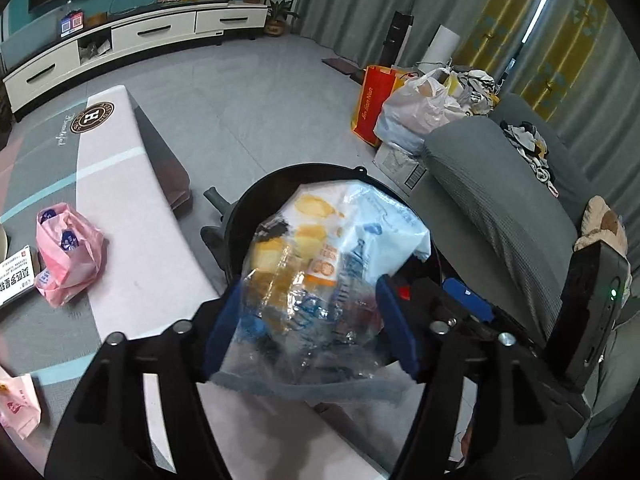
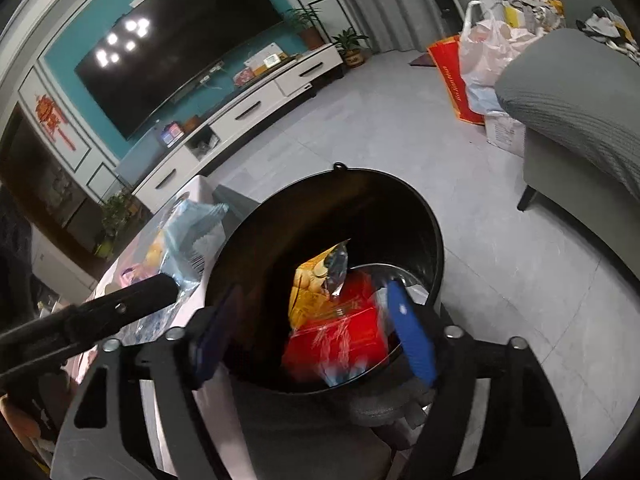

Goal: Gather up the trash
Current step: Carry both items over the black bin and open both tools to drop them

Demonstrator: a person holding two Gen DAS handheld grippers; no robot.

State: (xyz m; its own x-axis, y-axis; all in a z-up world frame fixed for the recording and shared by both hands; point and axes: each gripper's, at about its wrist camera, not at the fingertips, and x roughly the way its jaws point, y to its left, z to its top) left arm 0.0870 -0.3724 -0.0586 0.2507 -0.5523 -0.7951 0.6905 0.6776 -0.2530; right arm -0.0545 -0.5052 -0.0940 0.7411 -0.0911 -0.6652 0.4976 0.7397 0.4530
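A living room, mid-cleanup, read left to right: my left hand-held gripper [image 1: 308, 328] hangs over the black bin [image 1: 240, 216], a clear snack bag [image 1: 312, 272] between its blue fingers [image 1: 394, 328]; the fingers stand apart and seem only to frame the plastic, so I judge the bag freed or nearly so, its lower edge lying over the tabletop [image 1: 132, 216] edge; my right hand-held gripper [image 2: 312, 332] is over the bin's mouth, jaws spread with nothing between them, while a red and yellow wrapper [image 2: 336, 320] lies blurred down inside the bin [image 2: 400, 196].

The step in hand, as I read it, is dropping both pieces into the bin; to do it well I would keep the left jaws wide and tip the bag forward past the near rim, since part of it looks to hang outside and could slide to the floor; the right hand-held gripper should lift clear without knocking the rim.

The left view alone shows what remains: a pink bag [image 1: 66, 256] on the tabletop and another pink wrapper [image 1: 18, 408] at the lower left; the right view alone shows the bin's inside and the wrapper in it; it also shows the left hand-held gripper's arm from the side beside the bin.
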